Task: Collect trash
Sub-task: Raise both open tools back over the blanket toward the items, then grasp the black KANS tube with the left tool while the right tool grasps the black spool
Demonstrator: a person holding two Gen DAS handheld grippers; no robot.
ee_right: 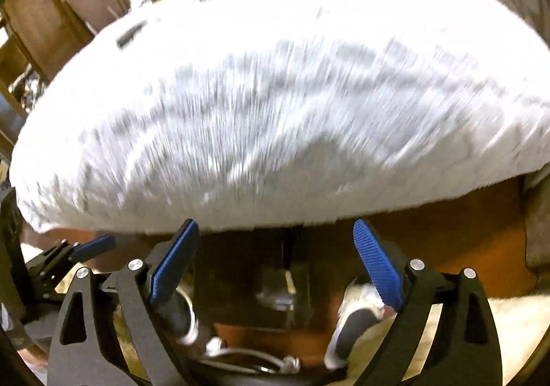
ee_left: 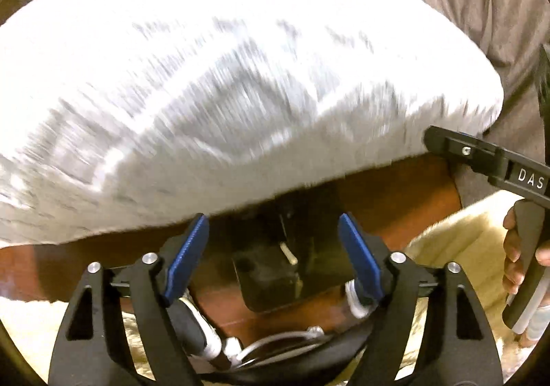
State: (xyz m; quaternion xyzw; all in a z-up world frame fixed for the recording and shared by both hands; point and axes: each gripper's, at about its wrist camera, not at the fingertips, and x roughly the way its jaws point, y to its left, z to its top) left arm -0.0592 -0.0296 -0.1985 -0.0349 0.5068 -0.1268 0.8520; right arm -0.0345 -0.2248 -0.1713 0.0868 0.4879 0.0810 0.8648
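Both views are bright and warm-toned; the white bedding (ee_left: 240, 83) is smeared by streaky motion blur and burns out to pure white along its upper part, where glare wipes out all texture; the things beyond it are blurred past reading; the blue pads (ee_right: 378, 264) stay fairly crisp, their ribbing legible; deep shadow pools under the mattress edge; fisheye bending curves every line, and dark vignetting rounds off the corners.

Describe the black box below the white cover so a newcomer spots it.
Find the big white cover filling the upper view. Below its near edge, on the reddish-brown surface, sits the black box. Only it is dark, glossy and square-cornered, with a small pale stick against it.
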